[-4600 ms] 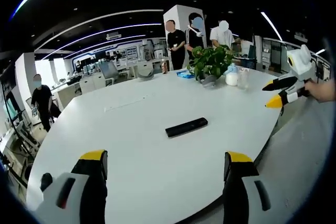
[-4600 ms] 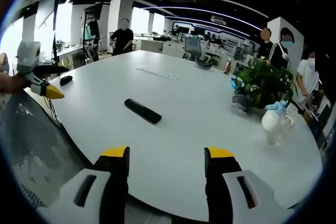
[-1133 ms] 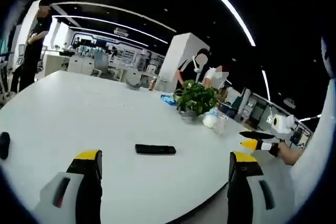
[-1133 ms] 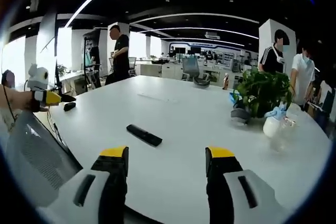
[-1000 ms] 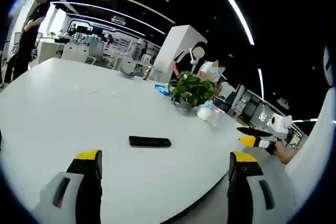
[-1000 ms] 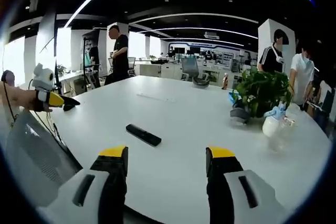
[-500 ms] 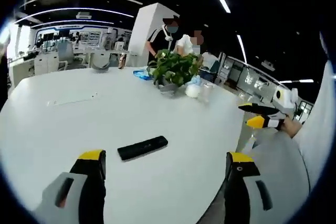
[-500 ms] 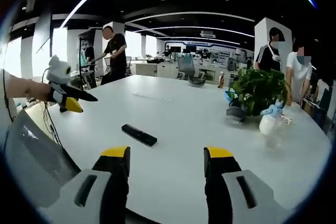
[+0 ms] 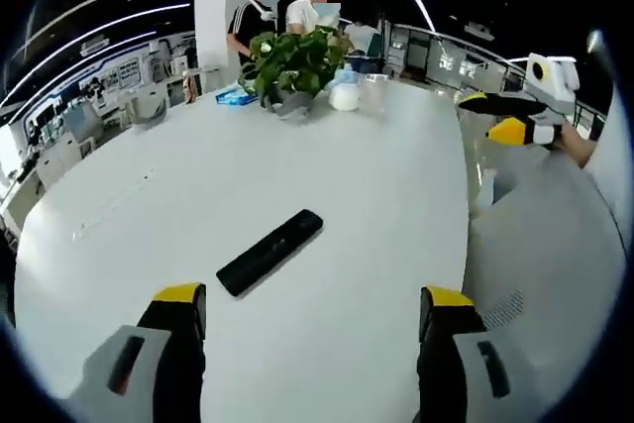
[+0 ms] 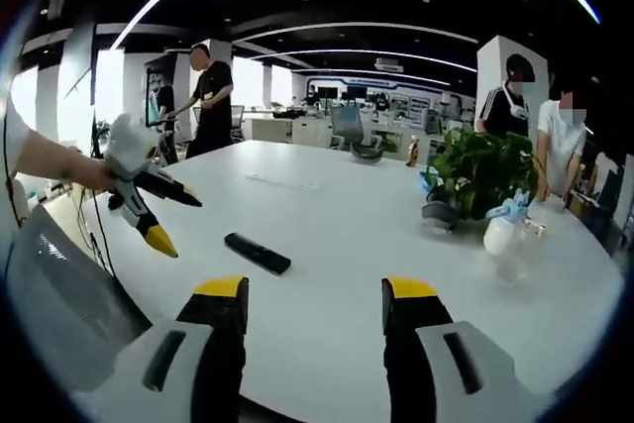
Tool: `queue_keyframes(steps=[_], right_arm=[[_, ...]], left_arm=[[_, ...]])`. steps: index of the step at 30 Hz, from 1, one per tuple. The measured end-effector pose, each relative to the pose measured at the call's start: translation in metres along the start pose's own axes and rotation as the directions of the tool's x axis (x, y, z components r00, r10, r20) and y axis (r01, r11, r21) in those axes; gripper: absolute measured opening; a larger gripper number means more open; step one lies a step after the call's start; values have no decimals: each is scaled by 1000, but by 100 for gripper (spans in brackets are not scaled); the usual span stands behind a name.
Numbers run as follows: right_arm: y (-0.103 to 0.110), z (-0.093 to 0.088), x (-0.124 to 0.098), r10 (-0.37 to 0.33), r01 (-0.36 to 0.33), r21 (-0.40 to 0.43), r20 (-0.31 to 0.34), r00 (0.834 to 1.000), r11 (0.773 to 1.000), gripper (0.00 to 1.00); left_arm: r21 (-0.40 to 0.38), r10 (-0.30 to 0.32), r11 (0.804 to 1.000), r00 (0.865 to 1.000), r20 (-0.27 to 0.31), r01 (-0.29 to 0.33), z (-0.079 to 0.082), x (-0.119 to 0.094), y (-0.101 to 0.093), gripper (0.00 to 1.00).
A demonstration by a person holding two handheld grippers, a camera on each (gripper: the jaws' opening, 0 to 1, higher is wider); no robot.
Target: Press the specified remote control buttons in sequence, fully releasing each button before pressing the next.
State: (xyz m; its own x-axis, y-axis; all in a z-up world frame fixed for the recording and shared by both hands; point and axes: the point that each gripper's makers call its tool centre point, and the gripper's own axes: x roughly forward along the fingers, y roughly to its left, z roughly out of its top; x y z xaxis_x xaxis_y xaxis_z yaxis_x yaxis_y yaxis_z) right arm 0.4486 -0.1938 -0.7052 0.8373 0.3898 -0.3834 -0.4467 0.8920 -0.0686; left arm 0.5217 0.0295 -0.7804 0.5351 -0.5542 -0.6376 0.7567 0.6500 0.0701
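A slim black remote control (image 9: 270, 252) lies flat on the white oval table (image 9: 327, 175); in the right gripper view the same remote (image 10: 257, 253) sits left of centre. My left gripper (image 9: 312, 309) hovers open just short of the remote, jaws wide apart and empty. It also shows at the left of the right gripper view, the left gripper (image 10: 166, 215) tilted down over the table near the remote. My right gripper (image 10: 310, 294) is open and empty, further back from the remote. It appears at the upper right of the left gripper view as the right gripper (image 9: 500, 116), beyond the table's edge.
A potted green plant (image 9: 293, 64) and a white spray bottle (image 9: 345, 94) stand at the table's far side, with a blue item beside them. Several people (image 10: 211, 96) stand around the office. A grey mesh chair back (image 10: 69, 304) sits by the near table edge.
My left gripper has tipped down and swung closer over the table toward the remote. The right gripper has barely moved.
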Motion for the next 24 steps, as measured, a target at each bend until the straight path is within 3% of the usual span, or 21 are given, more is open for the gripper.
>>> queue_keyframes(steps=[2,7,13,24], right_arm=[[-1,1,-1,-12,12,-21,2,1000,1000,53],[-12,2,-5,-58,58,5,17,998,998,51],[-9,1,-3,-46,46,-3,7,999,999,51],[-8,0,-3,-41,41,-10,-1,999,999,49]], left_arm=[[79,61,995,998,-9,-60,1,2,11,89],[67,21,998,999,-32,-19,-1,10,5,88],[109,-1,994,997,-78,10,-7,19,3,88],[108,-13,994,997,-70,20,7,25,16,87]])
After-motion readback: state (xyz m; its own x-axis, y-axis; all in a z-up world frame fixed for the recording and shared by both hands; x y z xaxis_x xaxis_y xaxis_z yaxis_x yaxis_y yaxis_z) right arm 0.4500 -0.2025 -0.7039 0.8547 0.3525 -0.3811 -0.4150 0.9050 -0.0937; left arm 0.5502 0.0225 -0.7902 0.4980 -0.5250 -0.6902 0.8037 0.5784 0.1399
